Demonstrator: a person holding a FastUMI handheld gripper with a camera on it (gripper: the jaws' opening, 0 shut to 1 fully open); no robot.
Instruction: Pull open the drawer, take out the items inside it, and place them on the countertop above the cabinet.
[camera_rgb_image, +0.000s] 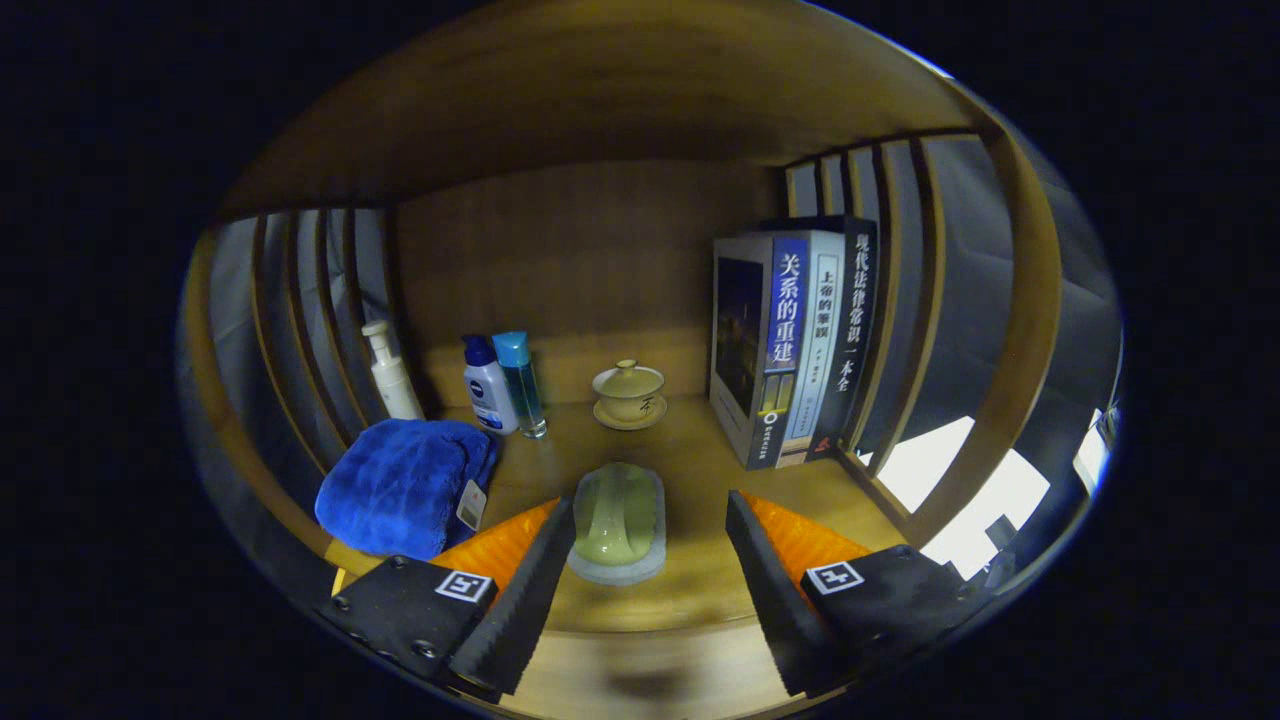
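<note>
A pale green soap bar on a translucent dish (618, 522) rests on the wooden countertop (690, 590), between my gripper's fingers. My gripper (648, 505) is open. The dish lies close beside the left finger, and a clear gap separates it from the right finger. A folded blue towel (405, 485) with a tag lies on the countertop just left of the left finger.
Beyond the fingers, along the back wall, stand a white pump bottle (390, 375), a white bottle with a blue cap (487, 392), a clear blue bottle (522, 385) and a lidded tea bowl on a saucer (628, 393). Upright books (790, 340) lean at the right. Slatted wooden sides close in both flanks.
</note>
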